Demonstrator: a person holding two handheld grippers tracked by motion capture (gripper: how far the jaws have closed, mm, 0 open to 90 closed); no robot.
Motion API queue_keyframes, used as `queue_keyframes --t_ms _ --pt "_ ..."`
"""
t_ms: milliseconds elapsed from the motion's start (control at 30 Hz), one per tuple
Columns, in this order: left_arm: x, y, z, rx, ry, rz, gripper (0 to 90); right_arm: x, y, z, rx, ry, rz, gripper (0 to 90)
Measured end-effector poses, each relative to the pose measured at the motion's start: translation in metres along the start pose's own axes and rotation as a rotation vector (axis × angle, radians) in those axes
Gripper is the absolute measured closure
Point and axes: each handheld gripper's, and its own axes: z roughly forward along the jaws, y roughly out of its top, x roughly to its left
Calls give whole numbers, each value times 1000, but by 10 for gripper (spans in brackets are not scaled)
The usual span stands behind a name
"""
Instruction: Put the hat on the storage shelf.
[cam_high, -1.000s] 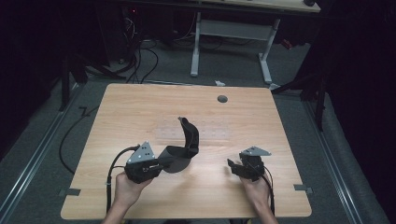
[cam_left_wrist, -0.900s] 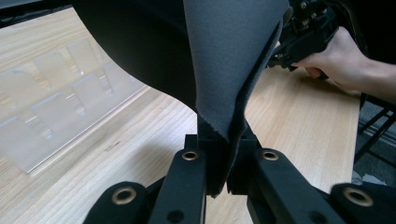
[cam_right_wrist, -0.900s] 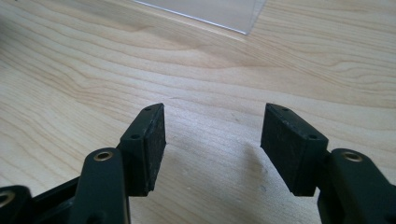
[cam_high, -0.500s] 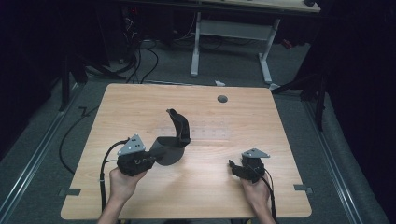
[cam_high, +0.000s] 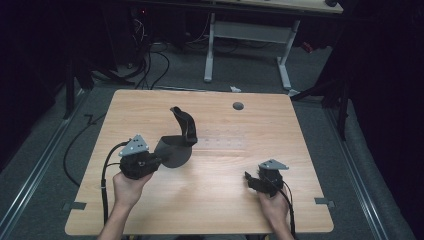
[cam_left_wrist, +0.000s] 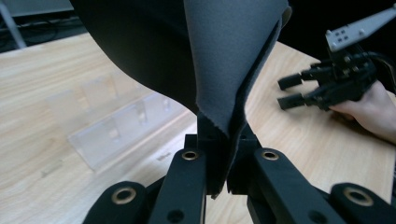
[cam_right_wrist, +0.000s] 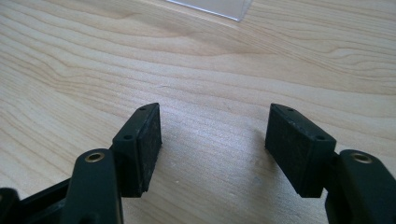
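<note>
A dark grey piece of stiff cloth (cam_high: 177, 145) curls up from the table's left half. My left gripper (cam_high: 159, 161) is shut on its lower edge. In the left gripper view the cloth (cam_left_wrist: 224, 56) rises from between the pinching jaws of the left gripper (cam_left_wrist: 223, 140). My right gripper (cam_high: 248, 179) rests low near the front right, and the left gripper view shows this right gripper (cam_left_wrist: 289, 91) in a hand. Its jaws have just been opening. In its own view the right gripper (cam_right_wrist: 212, 140) stands open over bare wood with nothing between the pads.
A clear plastic stand (cam_left_wrist: 116, 130) lies on the wooden table (cam_high: 230, 210) behind the cloth, and its corner (cam_right_wrist: 210, 7) shows ahead of the right gripper. A round cable hole (cam_high: 238, 106) sits near the far edge. Cables and desk legs lie beyond.
My left gripper has carried the cloth leftward and a little away from the front edge. The right hand has stayed where it was.
</note>
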Motion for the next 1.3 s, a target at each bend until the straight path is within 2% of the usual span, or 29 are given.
queue_keyframes --t_ms 167,333,633,767,933,1133,1300 --pt "9 13 -1 -39 36 3 867 0 0 0 0 -1 0 364" --pt "16 24 -1 -81 51 -8 868 0 0 0 1 -1 1 363" --pt "23 40 9 -121 75 11 868 0 0 0 1 -1 1 362" --pt "26 41 17 -120 80 20 868 0 0 0 1 -1 2 362" --pt "34 39 26 -127 119 25 868 0 0 0 1 -1 2 361" --pt "41 36 36 -127 146 25 868 1 0 0 2 -2 3 361" --pt "46 32 43 -123 182 52 869 1 0 0 1 -1 2 361"
